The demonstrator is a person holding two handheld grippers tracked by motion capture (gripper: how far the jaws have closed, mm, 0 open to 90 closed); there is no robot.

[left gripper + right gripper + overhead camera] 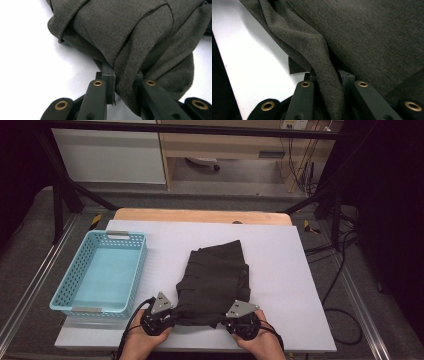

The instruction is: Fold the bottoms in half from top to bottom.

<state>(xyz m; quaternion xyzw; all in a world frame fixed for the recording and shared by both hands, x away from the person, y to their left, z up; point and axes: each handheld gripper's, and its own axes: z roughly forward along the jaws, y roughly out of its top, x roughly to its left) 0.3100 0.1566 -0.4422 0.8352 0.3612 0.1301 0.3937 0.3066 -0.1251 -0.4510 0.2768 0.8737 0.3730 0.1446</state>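
Note:
A dark grey folded garment [216, 280] lies in the middle of the white table [280, 265]. At its near left corner my left gripper [167, 314] is shut on the cloth; in the left gripper view a thick fold of the garment [120, 37] is pinched between the black jaws of my left gripper [125, 82]. My right gripper [235, 319] grips the near right corner, and in the right gripper view a ridge of the garment [352, 32] runs down between the closed jaws of my right gripper [329, 81]. A hand holds each gripper at the table's near edge.
A light blue perforated basket [75, 285] stands on the left part of the table with nothing in it. Bare white table surface [285, 305] lies to the right of the garment. Cables [345, 285] trail on the floor at the right.

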